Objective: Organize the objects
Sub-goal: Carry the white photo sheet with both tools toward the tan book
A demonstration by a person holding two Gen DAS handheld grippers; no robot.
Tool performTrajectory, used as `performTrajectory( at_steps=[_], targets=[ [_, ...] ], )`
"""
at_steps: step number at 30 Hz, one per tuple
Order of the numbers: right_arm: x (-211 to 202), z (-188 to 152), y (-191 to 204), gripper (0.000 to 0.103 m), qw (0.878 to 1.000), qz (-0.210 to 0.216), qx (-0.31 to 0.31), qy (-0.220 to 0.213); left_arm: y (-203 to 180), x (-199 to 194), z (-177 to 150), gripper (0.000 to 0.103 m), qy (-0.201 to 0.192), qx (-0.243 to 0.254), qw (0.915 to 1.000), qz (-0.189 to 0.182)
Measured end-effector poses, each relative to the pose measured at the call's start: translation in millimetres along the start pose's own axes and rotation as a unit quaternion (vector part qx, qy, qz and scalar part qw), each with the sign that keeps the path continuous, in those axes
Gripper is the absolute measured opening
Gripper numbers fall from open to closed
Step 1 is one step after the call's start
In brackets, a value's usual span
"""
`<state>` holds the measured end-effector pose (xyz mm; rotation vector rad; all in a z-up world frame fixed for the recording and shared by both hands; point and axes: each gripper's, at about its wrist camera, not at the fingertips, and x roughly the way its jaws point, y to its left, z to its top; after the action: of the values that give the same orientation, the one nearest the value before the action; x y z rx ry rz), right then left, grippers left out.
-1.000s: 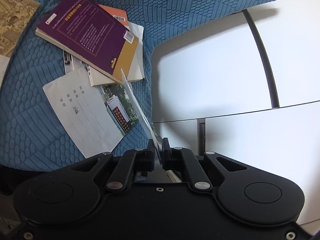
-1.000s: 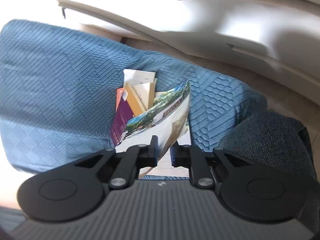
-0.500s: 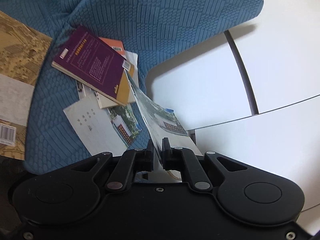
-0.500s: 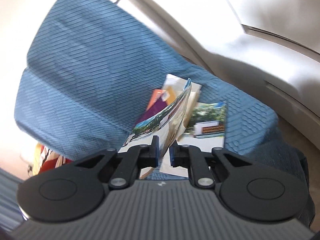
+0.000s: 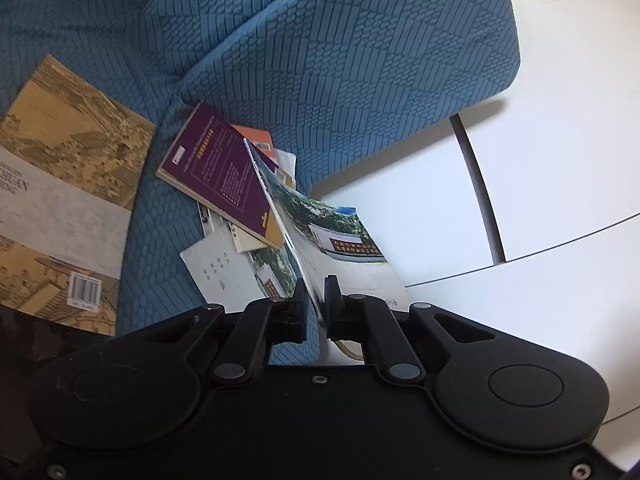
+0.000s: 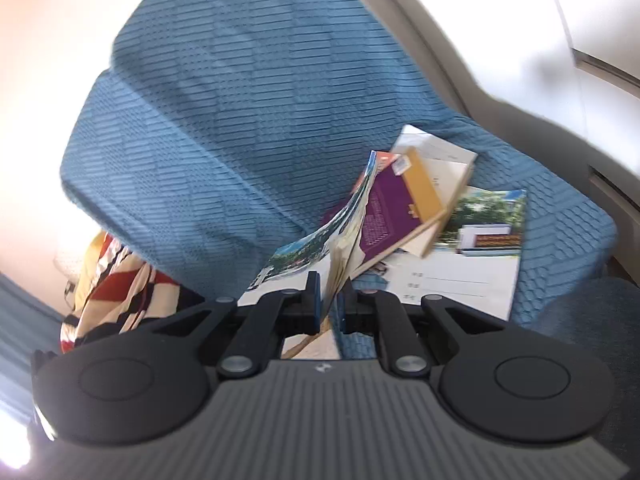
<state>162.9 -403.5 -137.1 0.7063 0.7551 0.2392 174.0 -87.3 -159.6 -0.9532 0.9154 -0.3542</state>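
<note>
Booklet (image 5: pixel 320 240), the thin one with the photo cover of a gate and trees: you had it pinched at two points along its near edge, the left gripper (image 5: pixel 316 300) clenched on one part and the right gripper (image 6: pixel 329 294) clenched on another. Two grips made sense for so limp a thing; one alone would likely have let the pages fan and sag. In the right wrist view the pages were already splaying just ahead of the pads.

The booklet stood on edge, raised off the blue sofa cover (image 5: pixel 360 60), its far end over the purple book (image 5: pixel 224 180). That book lay on top of the loose pile, with an orange book (image 5: pixel 256 138) and pale booklets under it. A second booklet with the same photo cover (image 6: pixel 480 248) lay flat beside the pile. The large book with an old painted scene (image 5: pixel 60 184) lay apart on the cover. A striped cloth (image 6: pixel 116 280) sat at the sofa's side.

Judgement: the lift was under way, placement not yet begun. Where you meant to set it, the frames did not show.
</note>
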Motion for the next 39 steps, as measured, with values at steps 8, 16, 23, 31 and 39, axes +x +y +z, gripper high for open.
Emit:
performTrajectory(
  at_steps=[8,16,23,31,39],
  targets=[
    [13.9,-10.0,41.3,0.01,0.999,0.022,-0.028,0.004,2.9,-44.5,17.5,0.008,-0.029,0.045,0.9984,0.018],
    [29.6,-20.5,81.4,0.01,0.998,0.035,-0.054,0.013,16.7,-83.7,31.4,0.008,-0.058,0.043,0.9973,0.016],
    [51.8,-36.8,108.4,0.01,0.996,0.038,-0.075,0.029,39.7,-105.1,41.1,0.01,-0.075,0.047,0.9956,0.031],
    [79.4,-56.8,127.4,0.01,0.994,0.022,-0.096,0.051,82.7,-110.7,49.3,0.01,-0.076,0.023,0.9962,0.037],
    [110.6,-80.9,127.5,0.01,0.991,-0.009,-0.107,0.077,124.0,-98.7,54.6,0.01,-0.064,-0.006,0.9966,0.052]
  ],
)
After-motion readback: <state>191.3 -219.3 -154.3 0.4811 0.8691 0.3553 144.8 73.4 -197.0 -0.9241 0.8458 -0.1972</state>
